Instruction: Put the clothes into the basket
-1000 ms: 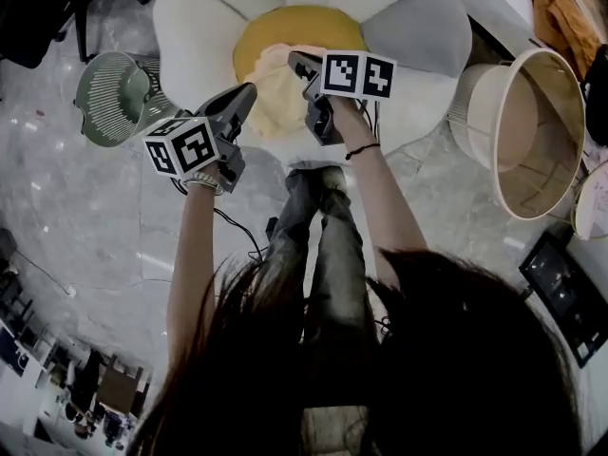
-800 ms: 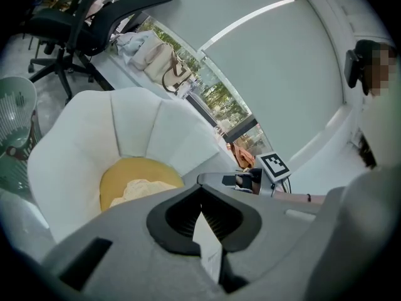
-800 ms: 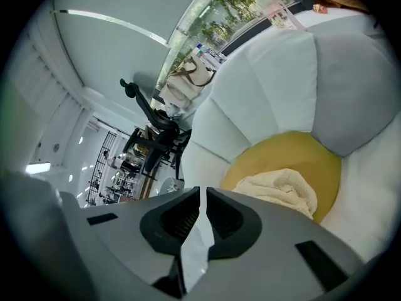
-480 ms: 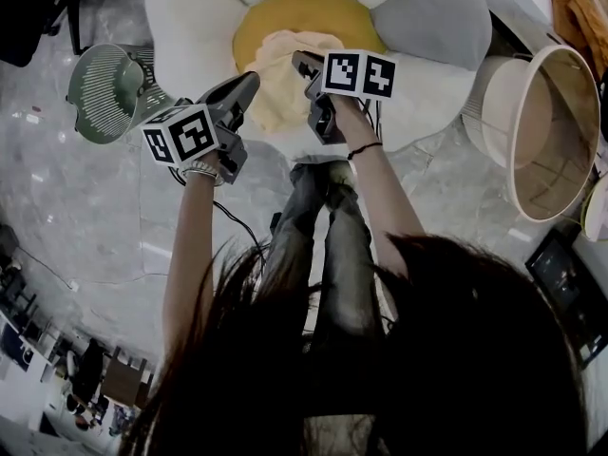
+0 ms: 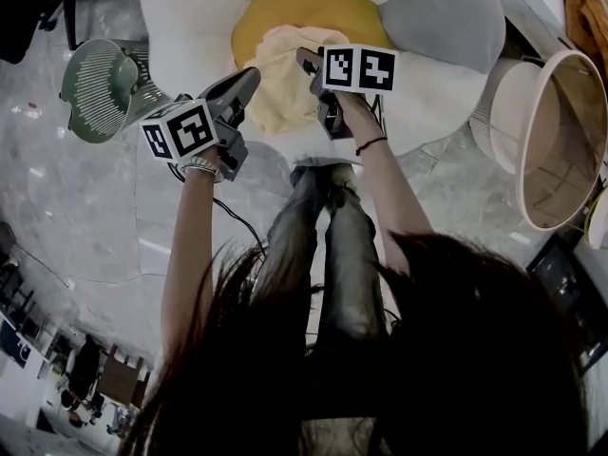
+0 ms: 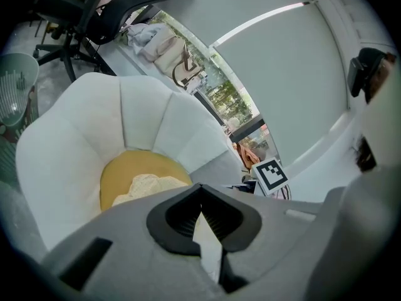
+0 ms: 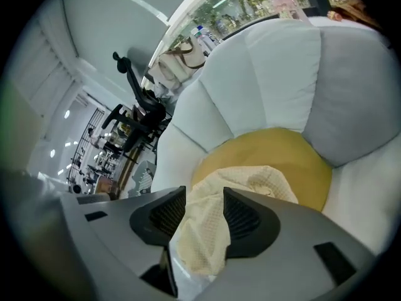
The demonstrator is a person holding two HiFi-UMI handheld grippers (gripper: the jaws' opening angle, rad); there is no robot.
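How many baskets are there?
2. A green basket sits on the floor left of the flower cushion. A big cream basket stands on the floor to its right, partly cut off by the picture's edge. More could be out of view.

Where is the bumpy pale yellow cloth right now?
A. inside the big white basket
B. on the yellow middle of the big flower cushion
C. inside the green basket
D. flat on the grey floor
B: the pale yellow cloth lies heaped on the yellow middle of the flower cushion.
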